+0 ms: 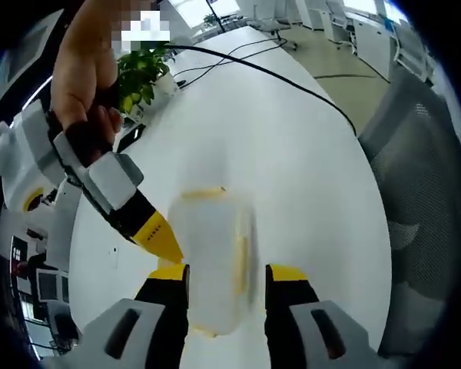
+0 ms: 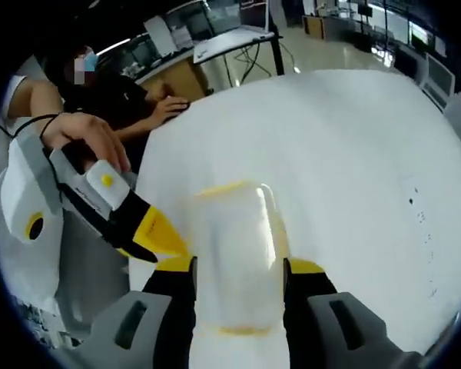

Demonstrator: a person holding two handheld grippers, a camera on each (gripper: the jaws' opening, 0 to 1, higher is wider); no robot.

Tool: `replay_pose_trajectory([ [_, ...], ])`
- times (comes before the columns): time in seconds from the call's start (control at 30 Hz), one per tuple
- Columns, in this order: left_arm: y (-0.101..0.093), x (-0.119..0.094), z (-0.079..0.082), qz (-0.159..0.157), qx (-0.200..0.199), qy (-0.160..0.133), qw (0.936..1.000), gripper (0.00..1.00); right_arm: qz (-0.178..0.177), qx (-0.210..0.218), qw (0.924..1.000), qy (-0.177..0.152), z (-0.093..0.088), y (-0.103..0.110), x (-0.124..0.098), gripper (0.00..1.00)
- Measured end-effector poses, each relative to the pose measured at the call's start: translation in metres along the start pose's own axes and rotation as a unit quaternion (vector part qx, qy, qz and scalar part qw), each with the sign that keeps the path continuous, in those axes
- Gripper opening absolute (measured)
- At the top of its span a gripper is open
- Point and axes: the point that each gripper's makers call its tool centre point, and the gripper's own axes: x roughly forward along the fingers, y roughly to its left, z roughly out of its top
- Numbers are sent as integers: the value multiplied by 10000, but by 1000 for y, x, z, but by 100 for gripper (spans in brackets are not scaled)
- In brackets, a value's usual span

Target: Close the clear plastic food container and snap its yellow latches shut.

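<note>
Container [image 1: 211,257] sits on the white table [image 1: 307,169] right between the spread jaws of the left gripper [image 1: 227,277] and, in its own view, the right gripper [image 2: 238,277]; both look part open straddling it, no visible squeeze. Lid looks down already, but the blur hides whether latches are snapped. Count: one container, two grippers, one plant [image 1: 142,73] beyond the container.

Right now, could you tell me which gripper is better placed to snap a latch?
Left, probably: the left gripper straddles the container with a yellow latch beside one jaw, while the right gripper touches its edge.
</note>
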Motion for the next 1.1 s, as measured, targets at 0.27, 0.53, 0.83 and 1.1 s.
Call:
replay_pose_trajectory([
  [0.27, 8, -7, -12, 129, -367, 39, 9992, 33, -233, -2, 9995, -213, -4, 8, -12, 43],
  [0.53, 11, -7, -25, 311, -631, 14, 9975, 32, -561, 12, 9972, -496, -17, 20, -13, 45],
  [0.83, 14, -7, -29, 501, -1037, -152, 9932, 33, -1115, -66, 9908, -757, -29, 25, -15, 46],
  [1.1, 22, -8, -40, 810, -1231, -247, 9888, 32, -1690, 199, 9774, -1254, -41, 25, -11, 49],
])
